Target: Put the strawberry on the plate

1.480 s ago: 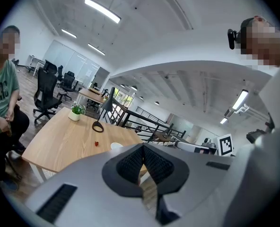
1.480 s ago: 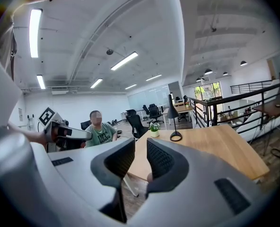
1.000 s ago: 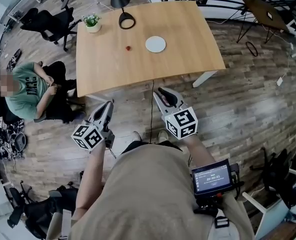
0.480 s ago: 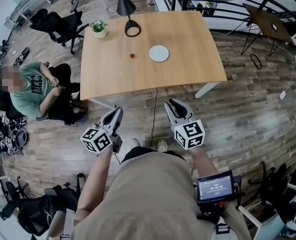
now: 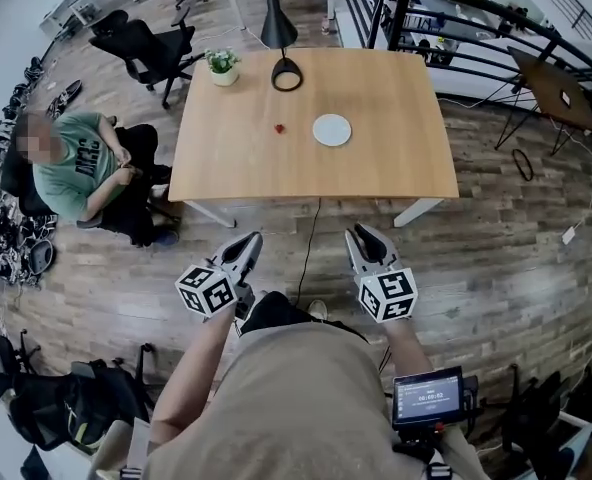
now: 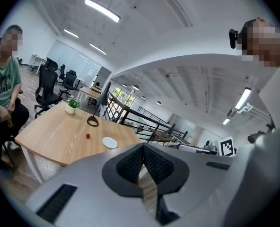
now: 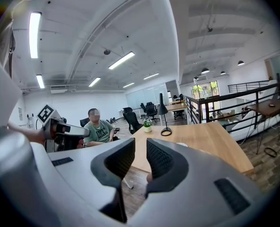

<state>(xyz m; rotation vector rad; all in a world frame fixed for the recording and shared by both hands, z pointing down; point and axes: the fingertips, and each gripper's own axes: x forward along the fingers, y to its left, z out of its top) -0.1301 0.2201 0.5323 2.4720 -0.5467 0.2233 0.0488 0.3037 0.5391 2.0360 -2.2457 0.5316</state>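
A small red strawberry (image 5: 279, 128) lies on the wooden table (image 5: 396, 158), a short way left of a white round plate (image 5: 332, 130). Both grippers hang over the floor, well short of the table's near edge. My left gripper (image 5: 252, 238) has its jaw tips touching with nothing between them; its own view shows the strawberry (image 6: 88, 136) and the plate (image 6: 109, 143) far ahead. My right gripper (image 5: 360, 233) holds a narrow gap and is empty. In its view the plate (image 7: 181, 144) peeks past the right jaw; the strawberry is hidden.
A black lamp base (image 5: 287, 73) and a potted plant (image 5: 223, 65) stand at the table's far edge. A person in a green shirt (image 5: 76, 168) sits left of the table. Office chairs (image 5: 151, 48) stand at the far left, a black railing (image 5: 456, 28) behind the table.
The head view has shifted: the table, strawberry and plate sit lower and further right in the frame. Both grippers appear lower too, jaws unchanged.
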